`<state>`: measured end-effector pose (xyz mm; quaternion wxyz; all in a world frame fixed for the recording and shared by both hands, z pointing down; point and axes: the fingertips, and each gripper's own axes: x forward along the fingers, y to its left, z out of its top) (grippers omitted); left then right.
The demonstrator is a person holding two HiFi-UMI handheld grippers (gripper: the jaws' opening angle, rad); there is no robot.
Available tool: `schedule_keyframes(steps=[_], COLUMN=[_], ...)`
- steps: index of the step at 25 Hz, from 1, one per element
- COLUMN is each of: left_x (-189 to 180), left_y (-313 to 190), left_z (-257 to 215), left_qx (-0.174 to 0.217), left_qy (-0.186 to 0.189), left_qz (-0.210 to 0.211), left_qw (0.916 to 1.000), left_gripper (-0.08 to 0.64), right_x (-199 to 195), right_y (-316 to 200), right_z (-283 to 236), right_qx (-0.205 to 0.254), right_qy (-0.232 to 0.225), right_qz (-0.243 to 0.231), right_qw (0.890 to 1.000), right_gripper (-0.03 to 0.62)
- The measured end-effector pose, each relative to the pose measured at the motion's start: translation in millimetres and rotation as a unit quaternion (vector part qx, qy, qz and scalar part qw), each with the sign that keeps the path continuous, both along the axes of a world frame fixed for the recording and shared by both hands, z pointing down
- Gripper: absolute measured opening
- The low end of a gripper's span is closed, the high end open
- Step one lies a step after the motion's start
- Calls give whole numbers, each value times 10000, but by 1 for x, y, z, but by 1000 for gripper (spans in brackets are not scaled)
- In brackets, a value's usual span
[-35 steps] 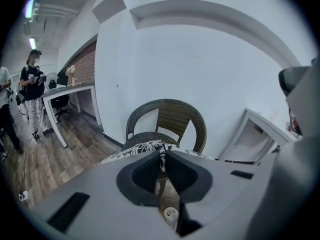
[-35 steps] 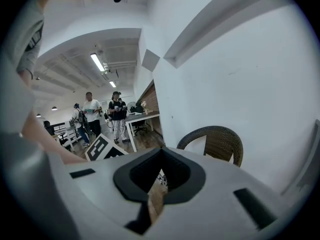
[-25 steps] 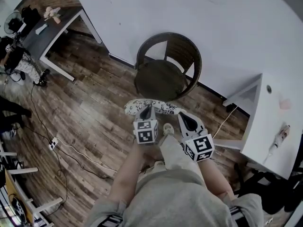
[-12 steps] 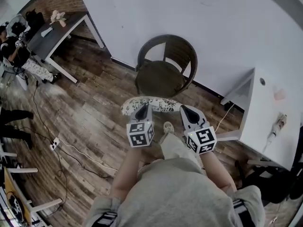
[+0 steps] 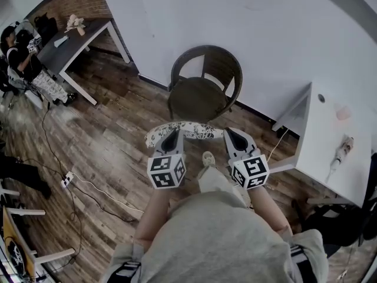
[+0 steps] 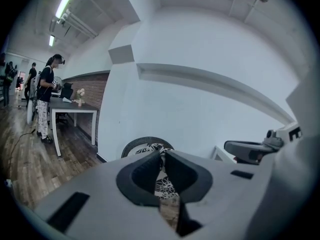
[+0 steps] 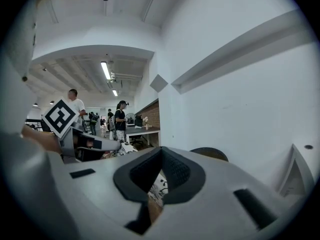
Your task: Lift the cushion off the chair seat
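Observation:
A flat white cushion with a dark flower print (image 5: pixel 185 130) hangs in the air in front of the round dark wicker chair (image 5: pixel 203 93), whose seat is bare. My left gripper (image 5: pixel 173 138) is shut on the cushion's left part, and my right gripper (image 5: pixel 230 137) is shut on its right end. In the left gripper view the printed cloth (image 6: pixel 163 181) is pinched between the dark pads, with the chair's back (image 6: pixel 145 144) behind. In the right gripper view the cloth (image 7: pixel 159 185) shows between the pads, and the chair (image 7: pixel 210 154) stands beyond.
The chair stands against a white wall (image 5: pixel 247 34). A white table (image 5: pixel 330 140) with small items is at the right. A dark desk (image 5: pixel 70 40) with people beside it is at the far left. A cable (image 5: pixel 94 187) runs across the wooden floor.
Both grippers have risen with the cushion and drawn back from the chair toward the person; the left one has risen more.

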<state>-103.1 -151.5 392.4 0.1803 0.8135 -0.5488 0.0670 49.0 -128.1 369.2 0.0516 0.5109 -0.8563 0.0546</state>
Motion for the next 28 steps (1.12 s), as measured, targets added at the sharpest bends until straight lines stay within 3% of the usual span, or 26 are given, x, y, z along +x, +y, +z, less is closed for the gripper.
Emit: schedule_keyframes(steps=[12, 28], left_x=[-13, -13], left_y=[24, 20], left_z=[-26, -25], left_qx=[293, 247], left_qy=[175, 177], left_qz=[34, 50], left_qw=[9994, 9995], left_gripper=[31, 31], right_x=[1, -3], right_y=[18, 11], right_z=[-7, -7], right_qx=[70, 76], right_qy=[-37, 180], right_qz=[135, 104], right_qw=[9999, 9998], right_gripper=[-5, -5])
